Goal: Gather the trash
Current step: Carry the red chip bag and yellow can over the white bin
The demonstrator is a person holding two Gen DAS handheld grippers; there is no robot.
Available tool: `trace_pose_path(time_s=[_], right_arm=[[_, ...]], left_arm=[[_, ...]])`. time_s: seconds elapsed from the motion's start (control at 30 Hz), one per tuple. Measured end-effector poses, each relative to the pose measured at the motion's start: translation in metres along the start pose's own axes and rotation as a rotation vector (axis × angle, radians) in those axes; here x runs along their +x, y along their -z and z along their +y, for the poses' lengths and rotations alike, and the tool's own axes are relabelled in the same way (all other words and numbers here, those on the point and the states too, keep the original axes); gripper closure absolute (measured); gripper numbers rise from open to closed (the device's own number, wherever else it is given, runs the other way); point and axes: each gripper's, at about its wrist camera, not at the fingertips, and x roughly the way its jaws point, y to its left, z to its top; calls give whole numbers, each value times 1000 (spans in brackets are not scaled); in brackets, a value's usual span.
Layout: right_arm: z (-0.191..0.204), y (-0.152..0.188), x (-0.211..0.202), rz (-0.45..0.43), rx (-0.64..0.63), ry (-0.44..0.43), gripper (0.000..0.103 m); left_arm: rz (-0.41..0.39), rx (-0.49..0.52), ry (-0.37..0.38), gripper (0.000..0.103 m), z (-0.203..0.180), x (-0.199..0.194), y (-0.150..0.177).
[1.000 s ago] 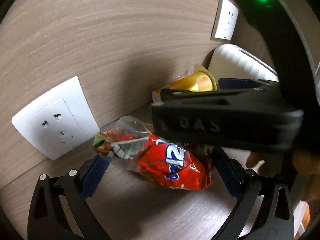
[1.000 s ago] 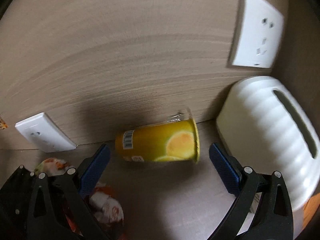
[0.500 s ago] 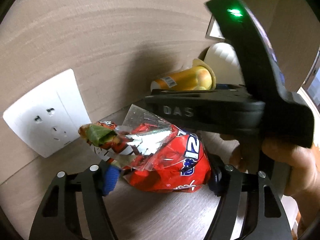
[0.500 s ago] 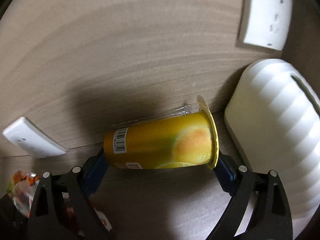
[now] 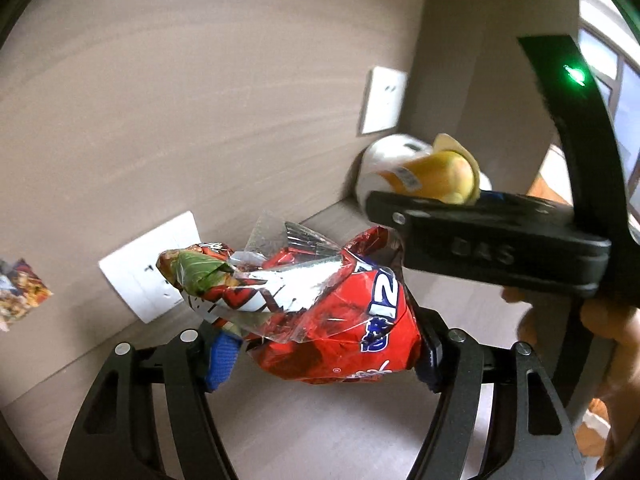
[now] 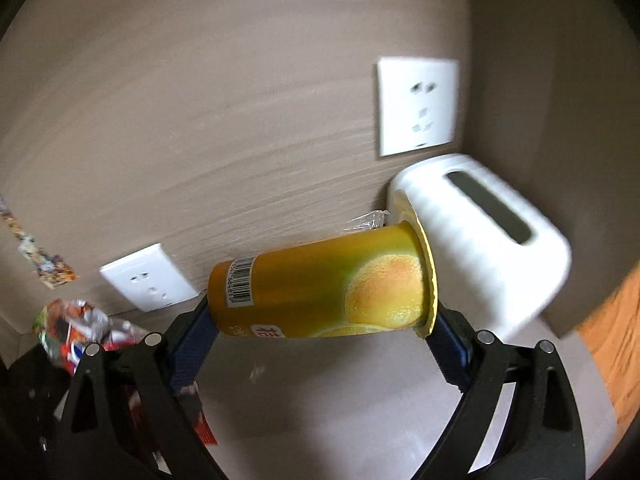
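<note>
My left gripper is shut on a crumpled red snack bag with clear and silver wrapper scraps, held above the wooden shelf. My right gripper is shut on a yellow orange-print cup, held sideways and lifted off the shelf, rim to the right. The cup and the right gripper's black body show in the left wrist view, to the right. The snack bag shows at the lower left of the right wrist view.
A white tissue box stands in the back right corner. Two white wall sockets sit on the wood-grain back wall. A side wall closes the right. A small printed sticker is on the wall at left.
Both grippers closed on their items and lifted them: the left one on the snack bag, the right one on the yellow cup. Both pulled back from the wall.
</note>
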Motion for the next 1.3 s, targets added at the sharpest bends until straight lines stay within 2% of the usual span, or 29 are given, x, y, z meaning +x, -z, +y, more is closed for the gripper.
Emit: trace_pose_path(time_s=[0.03, 0.13, 0.23, 0.3, 0.47, 0.5, 0.9, 1.07, 1.3], right_arm=[[-2, 5, -17, -18, 9, 7, 11], [0, 15, -47, -47, 31, 20, 11], [-4, 34, -89, -77, 68, 50, 11], [-14, 37, -104, -90, 91, 72, 11], [-35, 87, -159, -113, 163, 151, 11], [-42, 96, -160, -114, 177, 169, 11], [-86, 215, -253, -87, 413, 366, 11], [-97, 259, -284, -54, 475, 432, 11], [-110, 306, -304, -6, 505, 501, 11]], left_arm=[[-6, 6, 4, 35, 6, -5, -3], [-24, 40, 20, 35, -4, -39, 1], [-26, 81, 51, 35, -19, -56, 7], [-23, 113, 70, 35, -37, -56, 9], [-3, 193, 148, 35, -84, -66, 25], [2, 213, 166, 34, -93, -70, 30], [99, 431, 381, 34, -201, -84, 91], [149, 506, 448, 34, -240, -85, 119], [220, 603, 502, 34, -286, -74, 156]])
